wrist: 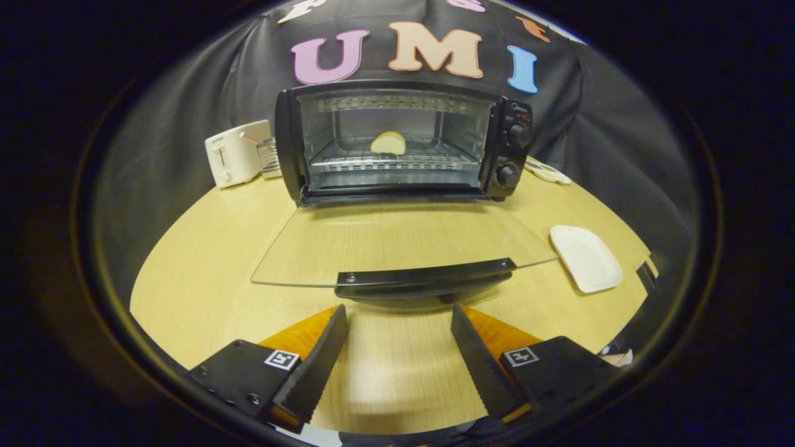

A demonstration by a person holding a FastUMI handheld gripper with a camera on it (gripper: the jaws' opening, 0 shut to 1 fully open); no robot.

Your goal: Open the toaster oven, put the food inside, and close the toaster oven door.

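Food (pixel 388 143) lay on the rack inside the toaster oven (pixel 404 139), whose glass door (pixel 397 245) hung fully open (flat over the table (pixel 199 279)). Judged remaining: closing only. The gripper (pixel 399 318) held nothing, jaws apart, just short of the door handle (pixel 425 279).

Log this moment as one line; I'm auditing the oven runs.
gripper: open, empty, just short of door handle | toaster oven door: down | food: on rack | plate: bare | left: close door

White toaster (pixel 233 154), white plate (pixel 586 257), wooden table (pixel 205 273)
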